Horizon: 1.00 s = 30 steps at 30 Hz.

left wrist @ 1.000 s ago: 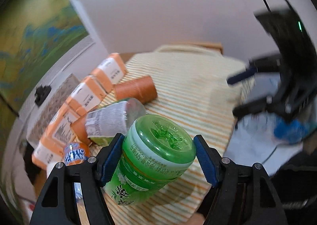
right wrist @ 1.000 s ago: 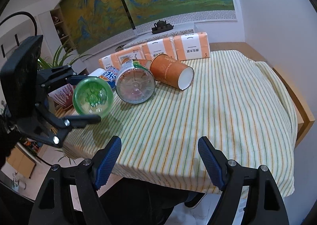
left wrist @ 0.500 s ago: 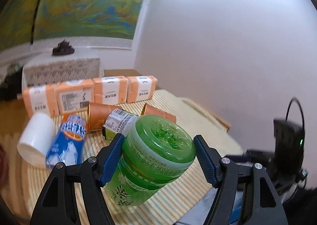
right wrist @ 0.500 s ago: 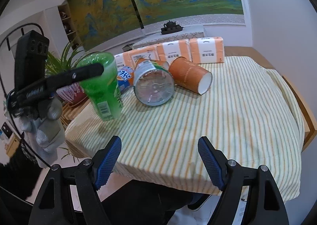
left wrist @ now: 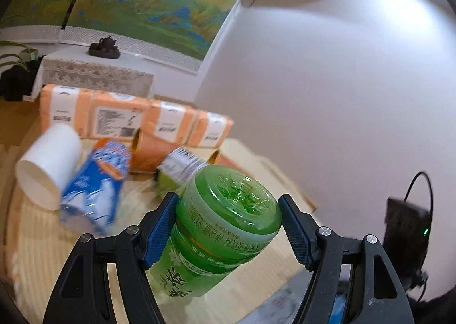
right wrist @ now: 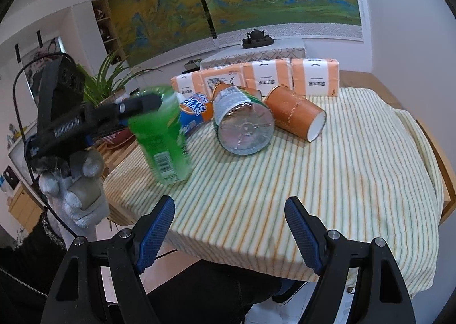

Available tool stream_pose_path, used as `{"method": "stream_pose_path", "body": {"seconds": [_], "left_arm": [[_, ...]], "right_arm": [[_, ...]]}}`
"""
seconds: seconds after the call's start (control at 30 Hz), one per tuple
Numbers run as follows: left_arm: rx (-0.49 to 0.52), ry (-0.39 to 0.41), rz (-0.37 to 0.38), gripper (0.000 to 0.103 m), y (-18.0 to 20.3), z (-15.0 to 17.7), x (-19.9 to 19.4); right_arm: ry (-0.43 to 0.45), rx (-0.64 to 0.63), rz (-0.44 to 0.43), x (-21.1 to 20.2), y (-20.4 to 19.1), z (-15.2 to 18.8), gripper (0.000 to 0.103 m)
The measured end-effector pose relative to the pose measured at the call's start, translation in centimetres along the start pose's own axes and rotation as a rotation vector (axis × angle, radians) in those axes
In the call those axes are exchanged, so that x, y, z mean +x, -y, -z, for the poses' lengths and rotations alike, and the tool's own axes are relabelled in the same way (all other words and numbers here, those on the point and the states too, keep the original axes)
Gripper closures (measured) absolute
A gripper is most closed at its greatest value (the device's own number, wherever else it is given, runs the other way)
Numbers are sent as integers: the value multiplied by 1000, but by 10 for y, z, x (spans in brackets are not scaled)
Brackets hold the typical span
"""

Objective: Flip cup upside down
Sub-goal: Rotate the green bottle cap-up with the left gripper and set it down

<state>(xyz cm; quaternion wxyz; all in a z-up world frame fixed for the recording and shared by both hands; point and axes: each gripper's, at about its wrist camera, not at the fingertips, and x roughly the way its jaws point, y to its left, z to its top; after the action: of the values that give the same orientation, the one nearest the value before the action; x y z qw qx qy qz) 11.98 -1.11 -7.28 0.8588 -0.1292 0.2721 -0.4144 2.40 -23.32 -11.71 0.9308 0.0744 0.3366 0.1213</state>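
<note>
So the left gripper (left wrist: 228, 230) is clamped round the green cup (left wrist: 219, 235), base toward its camera, long axis near upright and tilted over the cloth (right wrist: 327, 181) edge, well left of the right gripper (right wrist: 230, 232), which gapes wide, holding nothing.

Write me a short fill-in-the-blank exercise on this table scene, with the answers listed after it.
1. The left tongs are shut on a cup whose colour is ____.
2. The right tongs are open and hold ____.
3. The orange paper cup on the striped cloth is not upright; it lies on its ____.
4. The orange packs stand in a row at the table's ____ edge.

Missing words: green; nothing; side; far
</note>
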Motion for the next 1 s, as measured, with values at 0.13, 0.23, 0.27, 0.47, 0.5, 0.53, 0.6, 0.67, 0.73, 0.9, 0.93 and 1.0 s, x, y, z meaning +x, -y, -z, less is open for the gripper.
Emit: {"method": "stream_pose_path", "body": {"seconds": [0.13, 0.23, 0.27, 0.47, 0.5, 0.53, 0.6, 0.67, 0.73, 0.9, 0.93, 1.0], "left_arm": [[16, -13, 47, 28, 16, 7, 14], [16, -33, 52, 28, 20, 17, 27], [11, -41, 46, 28, 19, 21, 30], [48, -53, 5, 23, 20, 28, 31], [57, -56, -13, 12, 20, 27, 30], [63, -56, -26, 5, 20, 28, 29], [69, -51, -47, 4, 19, 27, 27], [83, -57, -75, 4, 19, 27, 26], [102, -58, -101, 4, 22, 26, 23], [188, -42, -184, 3, 37, 25, 11], [202, -36, -198, 2, 40, 25, 9], [224, -21, -224, 1, 46, 24, 3]], "right_arm": [[4, -3, 9, -4, -3, -1, 27], [8, -2, 24, -10, -2, 0, 27], [8, 0, 27, -11, -1, 0, 27], [7, 10, 44, -15, 3, 1, 27], [8, 12, 44, -15, 3, 1, 27], [8, 13, 43, -14, 3, 0, 27], [9, 15, 39, -13, 2, 0, 27], [11, 13, 35, -13, 0, 1, 27], [15, 11, 30, -13, -2, 1, 27], [32, 18, 28, -16, -2, 0, 27], [36, 21, 29, -16, -1, 0, 27], [44, 25, 33, -17, 0, 0, 27]]}}
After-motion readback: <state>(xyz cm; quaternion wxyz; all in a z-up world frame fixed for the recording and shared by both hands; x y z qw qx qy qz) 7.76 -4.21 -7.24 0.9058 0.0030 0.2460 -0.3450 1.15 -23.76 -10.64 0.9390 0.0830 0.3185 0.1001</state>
